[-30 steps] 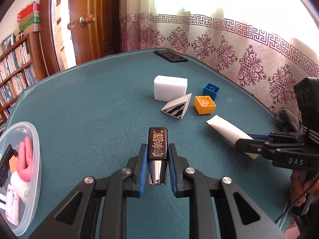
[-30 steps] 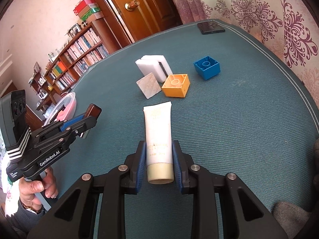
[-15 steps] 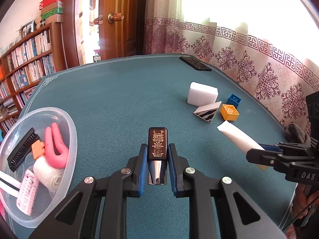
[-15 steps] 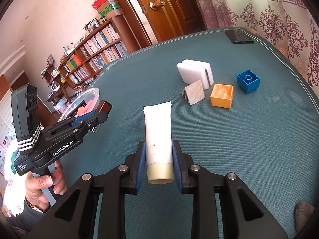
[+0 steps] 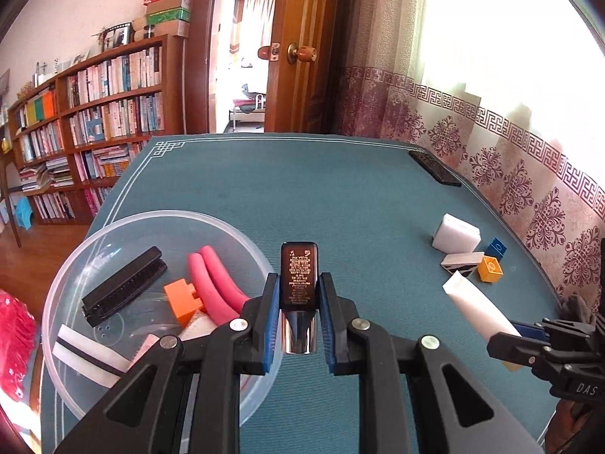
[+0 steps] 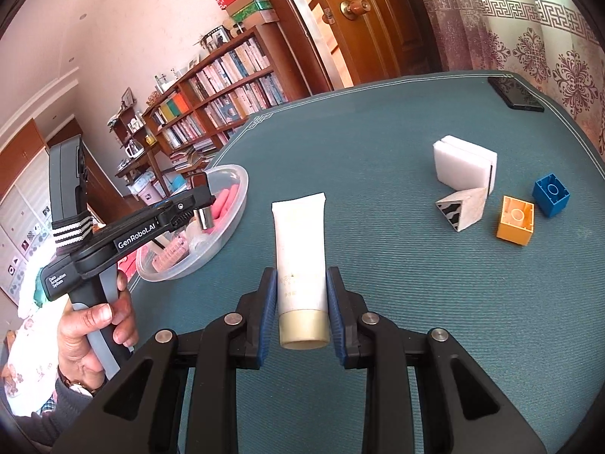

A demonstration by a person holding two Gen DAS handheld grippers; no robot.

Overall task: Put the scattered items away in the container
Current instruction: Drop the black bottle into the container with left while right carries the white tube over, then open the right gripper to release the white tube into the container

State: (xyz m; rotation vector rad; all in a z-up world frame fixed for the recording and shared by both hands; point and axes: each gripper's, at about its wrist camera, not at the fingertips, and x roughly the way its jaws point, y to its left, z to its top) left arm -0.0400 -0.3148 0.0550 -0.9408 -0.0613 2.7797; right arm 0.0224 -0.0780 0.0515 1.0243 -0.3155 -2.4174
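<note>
My left gripper (image 5: 298, 295) is shut on a small dark bottle (image 5: 298, 276) with gold print and a silver cap, held just right of the clear plastic bowl (image 5: 72, 265). The bowl holds a black comb (image 5: 121, 283), an orange brick (image 5: 183, 300), a pink curved piece (image 5: 217, 283) and other bits. My right gripper (image 6: 302, 302) is shut on a white cream tube (image 6: 300, 249), above the teal table. In the right wrist view the left gripper (image 6: 198, 204) hovers over the bowl (image 6: 227, 223). The tube (image 5: 476, 306) shows at the right of the left wrist view.
On the table's right side lie a white sponge block (image 6: 463, 166), a striped wedge (image 6: 461, 208), a yellow brick (image 6: 516, 219) and a blue brick (image 6: 550, 193). A black phone (image 6: 516, 94) rests near the far edge. A hand (image 6: 94, 325) grips the left handle. Bookshelves stand beyond the table.
Both grippers have swung left toward the bowl, each still holding its item. The bowl now sits much closer to the left gripper; the loose blocks have slid right in both views.
</note>
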